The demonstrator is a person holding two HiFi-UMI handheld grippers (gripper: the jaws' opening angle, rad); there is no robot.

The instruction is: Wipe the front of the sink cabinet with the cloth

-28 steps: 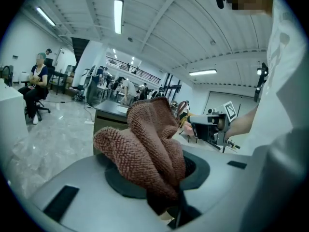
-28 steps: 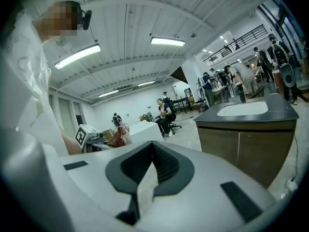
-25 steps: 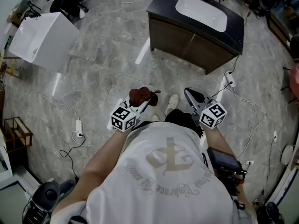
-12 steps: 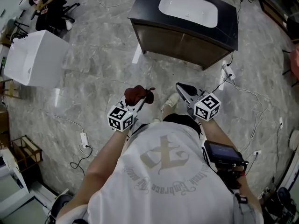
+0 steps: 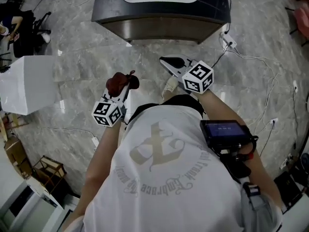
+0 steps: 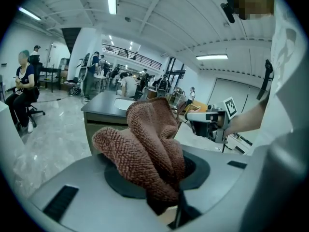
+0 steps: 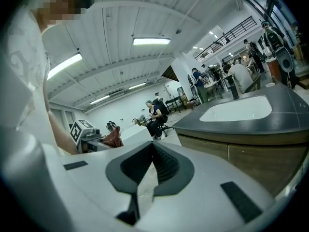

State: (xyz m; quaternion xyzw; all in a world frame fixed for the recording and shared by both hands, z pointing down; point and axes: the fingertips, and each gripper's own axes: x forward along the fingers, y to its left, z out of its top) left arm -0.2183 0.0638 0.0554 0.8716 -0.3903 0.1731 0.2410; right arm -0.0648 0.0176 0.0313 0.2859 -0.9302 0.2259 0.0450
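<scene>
**Entry: cloth (image 5: pixel 120 82).** Rust-brown and bunched. One fold is clenched in the left tongs (image 6: pixel 174 202), and the bulk flops loose above the jaws.

**Location:** held over the floor, apart from the sink cabinet (image 5: pixel 159 30) at 12 o'clock. The cabinet front is not yet touched.

**Right tongs (image 7: pixel 138 190):** closed, with nothing between them.

**Hazards, as judged:**
- The thin pinch may let the cloth drag free once it is pressed on the panel.
- The power strip (image 5: pixel 227 41) and its cables at 1 o'clock could snag a foot on approach.

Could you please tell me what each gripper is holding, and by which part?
The left gripper pinches the reddish-brown knitted cloth by its bunched lower end; the rest stands free. The right gripper holds nothing.
</scene>
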